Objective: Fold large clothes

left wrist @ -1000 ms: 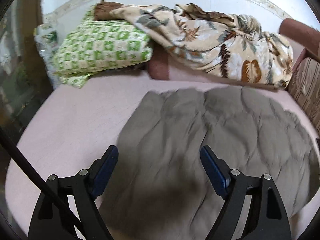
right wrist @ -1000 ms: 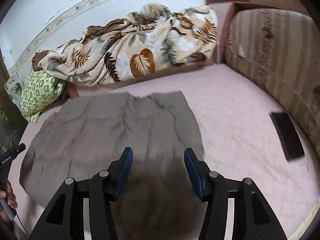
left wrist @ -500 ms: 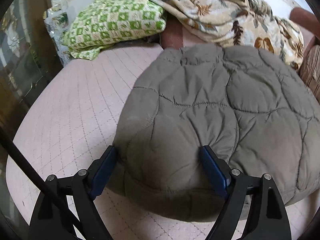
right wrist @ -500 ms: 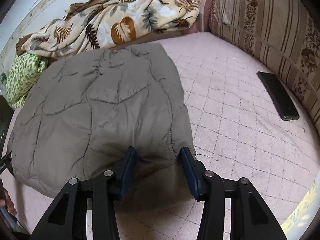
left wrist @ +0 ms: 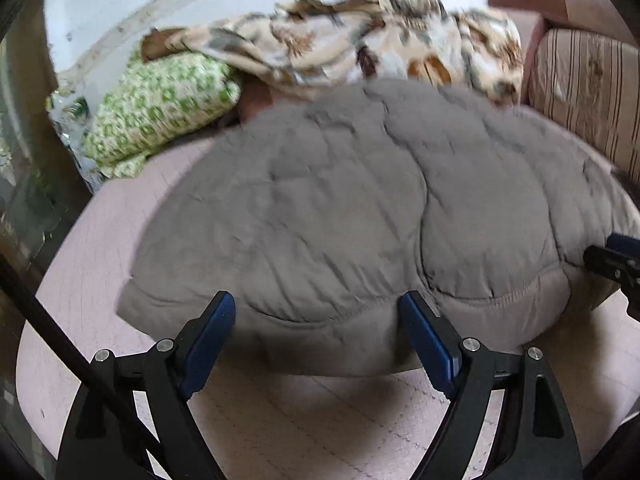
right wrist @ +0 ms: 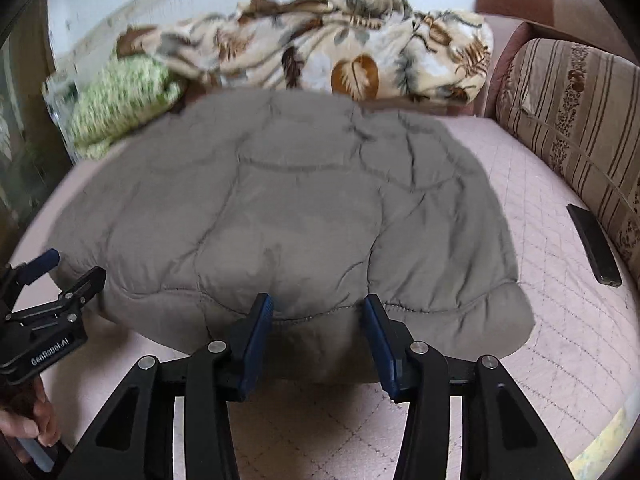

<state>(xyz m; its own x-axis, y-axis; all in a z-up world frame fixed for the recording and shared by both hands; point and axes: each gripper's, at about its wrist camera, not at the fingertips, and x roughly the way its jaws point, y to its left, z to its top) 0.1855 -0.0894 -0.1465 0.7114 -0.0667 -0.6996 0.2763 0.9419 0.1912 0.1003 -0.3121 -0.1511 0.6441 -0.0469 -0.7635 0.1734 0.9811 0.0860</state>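
**Grey quilted garment spread on a pink bed, both grippers at its near hem**

Left wrist view: the grey quilted garment (left wrist: 344, 216) lies flat across the pink bed (left wrist: 92, 280), its near hem bulging toward the camera. The left gripper (left wrist: 318, 320) has its jaws spread wide, one on each side of that hem — the padding sits between them, and the blue pads do not press it. Behind the garment lie a green checked pillow (left wrist: 160, 112) and a leaf-print blanket (left wrist: 380, 40). The tip of the right gripper shows at the right edge.

Right wrist view: the right gripper (right wrist: 318, 312) straddles the hem further right, jaws half-closed with fabric bunched between them; whether they pinch it I cannot tell. A dark phone (right wrist: 594, 250) lies near the striped cushion (right wrist: 572, 120). At lower left a hand (right wrist: 28, 420) holds the left gripper.
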